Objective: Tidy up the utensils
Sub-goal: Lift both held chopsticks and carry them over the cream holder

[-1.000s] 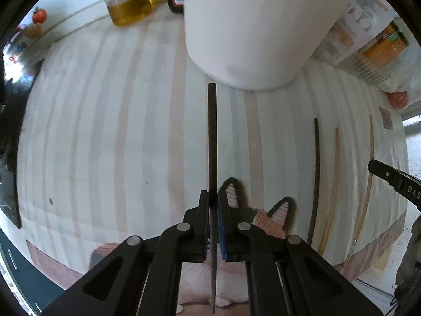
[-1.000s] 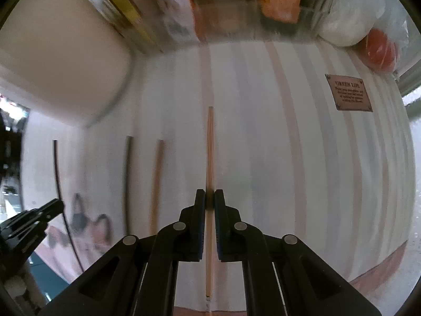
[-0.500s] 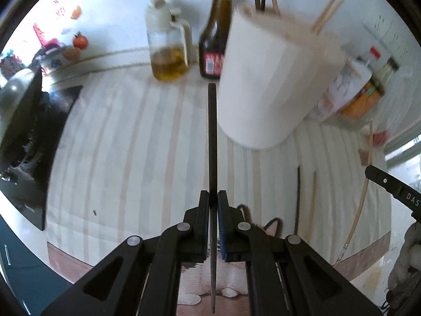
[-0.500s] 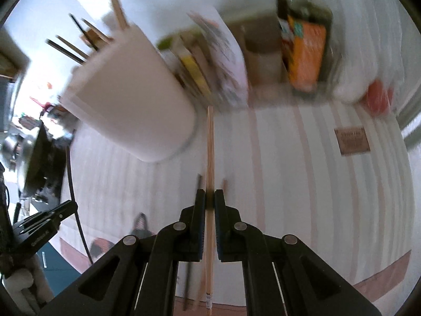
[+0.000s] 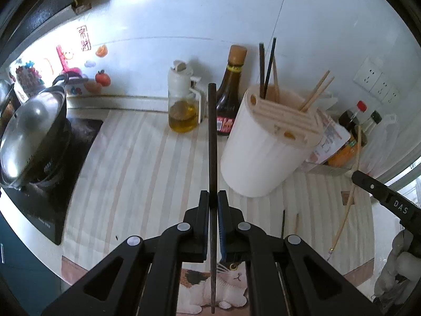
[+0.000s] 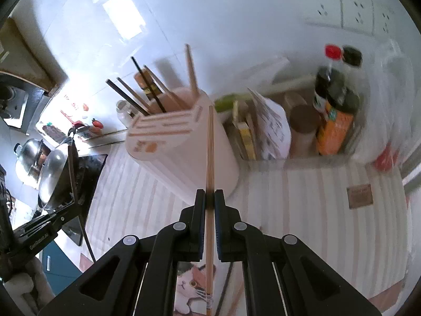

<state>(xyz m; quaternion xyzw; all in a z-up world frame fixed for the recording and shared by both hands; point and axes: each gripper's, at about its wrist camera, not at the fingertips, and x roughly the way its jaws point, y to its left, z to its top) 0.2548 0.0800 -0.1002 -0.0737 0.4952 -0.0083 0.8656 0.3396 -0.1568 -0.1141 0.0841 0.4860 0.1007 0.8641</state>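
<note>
Risk: left gripper clenched on dark wooden chopstick, right gripper on pale bamboo chopstick; thin sticks may pivot, miss white slotted holder.

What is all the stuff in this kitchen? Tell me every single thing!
Holder: one, white, back of the striped mat, chopsticks standing in it.
Dark chopstick: one, in the left gripper.
Light chopstick: one, in the right gripper.
Loose chopsticks: two, one dark, one light, on the mat.
Oil jug: one, clear, by the wall.
Sauce bottle: one, brown, beside the jug.
Wok: one, silver lid, on the stove.
Mat: one, striped.
Left gripper: black, shut.
Right gripper: black, shut.
</note>
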